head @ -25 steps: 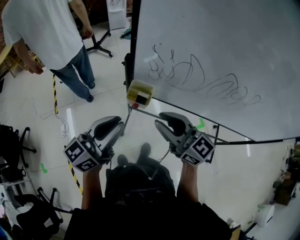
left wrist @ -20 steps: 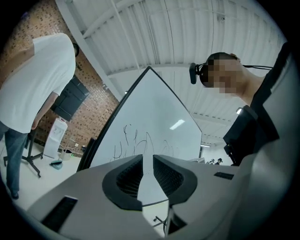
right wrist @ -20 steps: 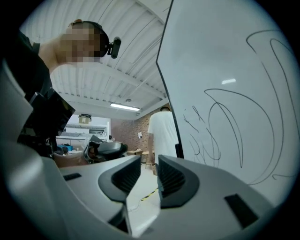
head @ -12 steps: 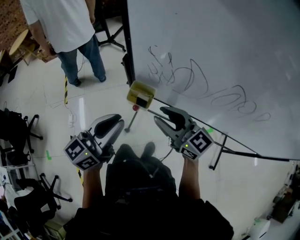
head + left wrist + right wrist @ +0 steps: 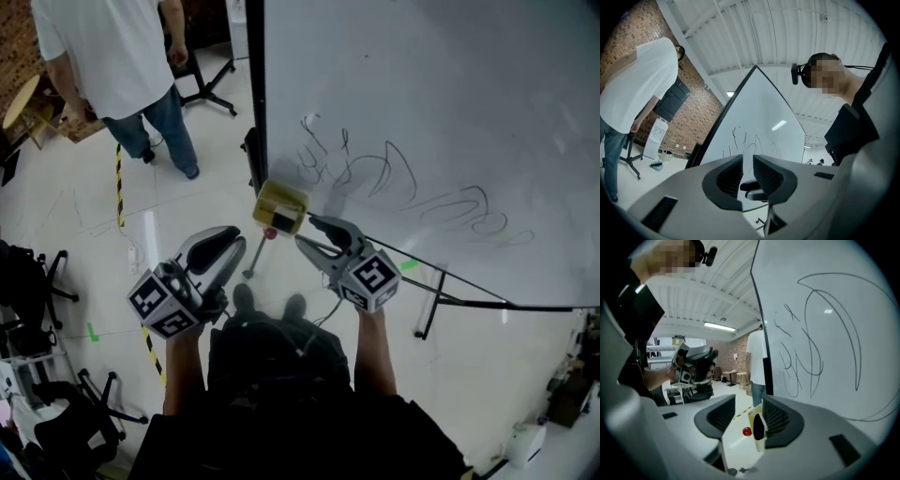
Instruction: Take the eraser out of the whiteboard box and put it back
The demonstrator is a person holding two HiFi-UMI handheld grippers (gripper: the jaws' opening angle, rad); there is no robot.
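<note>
I see the yellow box (image 5: 279, 207) sitting tilted at the whiteboard's (image 5: 422, 94) lower left corner, a dark patch on its face. I cannot make out the eraser itself.

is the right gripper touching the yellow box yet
Cannot tell. The right gripper, fingers just opening, frames the yellow box in the right gripper view, but its edge vanishes behind one finger; the head view shows no clear gap.

Two tongs (image 5: 234, 246) (image 5: 305, 231), one whiteboard (image 5: 450, 112) — one box (image 5: 279, 207)
</note>
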